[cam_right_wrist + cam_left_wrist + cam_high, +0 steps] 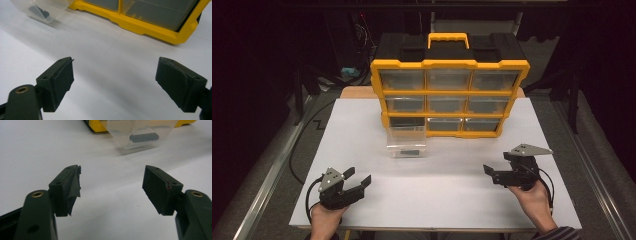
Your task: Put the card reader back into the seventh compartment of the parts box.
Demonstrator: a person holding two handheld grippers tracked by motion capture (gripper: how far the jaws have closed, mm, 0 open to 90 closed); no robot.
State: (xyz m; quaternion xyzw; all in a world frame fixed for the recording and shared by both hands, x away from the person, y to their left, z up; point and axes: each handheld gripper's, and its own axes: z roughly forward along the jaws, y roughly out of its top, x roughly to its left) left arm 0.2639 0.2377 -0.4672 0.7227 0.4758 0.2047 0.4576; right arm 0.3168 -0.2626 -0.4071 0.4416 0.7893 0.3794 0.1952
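Dark room surrounding a white table [437,190], with cables trailing on the floor at 10 o'clock in the high view.

Organizer [450,85], yellow frame with black top and yellow handle, standing upright at 12 o'clock on the table. Nine clear drawers in three rows; the bottom-left slot is showing dark.

Clear bin [407,141] sitting on the table just in front of that bottom-left slot, at about 11 o'clock from table centre; whether it is touching the frame, cannot tell. Small dark part [410,151] lying inside it. In the left gripper view the bin [140,132] is sitting at 12 o'clock beyond the jaws, the dark part [144,137] showing through its wall. In the right gripper view the bin [42,10] is lying at 10 o'clock, with the organizer [150,22] running across 12 to 2 o'clock.

Left gripper [358,179] resting at 7 o'clock on the table, held by a hand [326,215], pointing toward 2 o'clock. Jaws standing wide apart, nothing between them, bare table showing in the gap [112,187]. Well apart from the bin.

Right gripper [496,170] sitting at 4 o'clock, held by a hand [534,202] with a striped sleeve [562,234], pointing toward 9 o'clock. Jaws spread wide, gripping nothing [115,82]. Well apart from the bin.
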